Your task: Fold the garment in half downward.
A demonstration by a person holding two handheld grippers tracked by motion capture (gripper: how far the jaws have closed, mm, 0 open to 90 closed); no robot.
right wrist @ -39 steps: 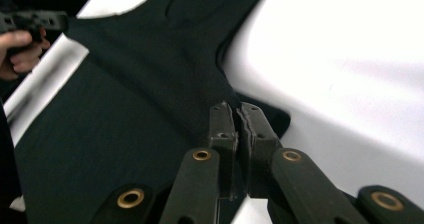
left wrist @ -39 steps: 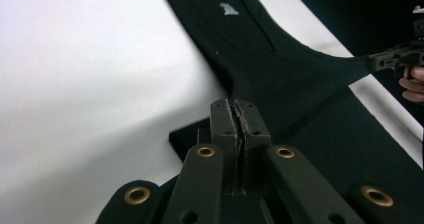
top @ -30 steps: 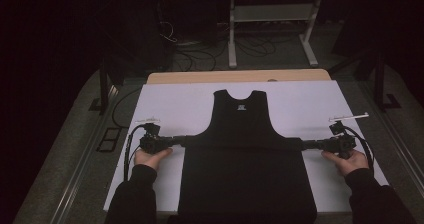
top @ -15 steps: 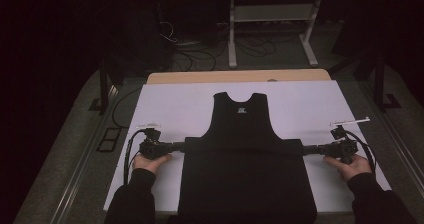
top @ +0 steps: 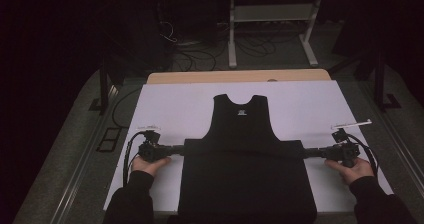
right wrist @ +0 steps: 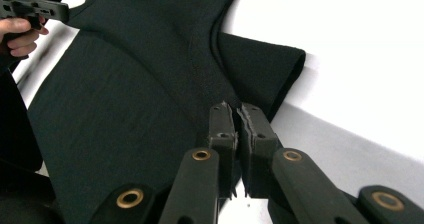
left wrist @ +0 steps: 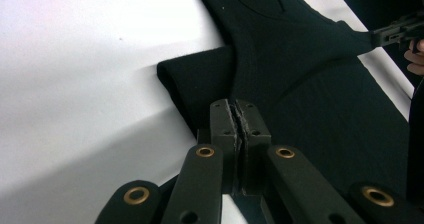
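T-shirt [top: 247,169]: black, flat on white surface [top: 305,104], collar far | left gripper [left wrist: 236,120]: fingers clamped on left sleeve | right gripper [right wrist: 239,123]: fingers clamped on right sleeve

Dim room, metal stand [top: 272,14] behind

White table cover [top: 190,104], wooden table edge [top: 210,77] beyond it, metal stand [top: 272,14] and cables [top: 200,56] on the dark floor

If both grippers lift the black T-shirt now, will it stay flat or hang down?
The black T-shirt would likely sag between the left gripper and right gripper: it is thin cloth, already folded over. It probably weighs little. On the white sheet it should slide rather than roll.
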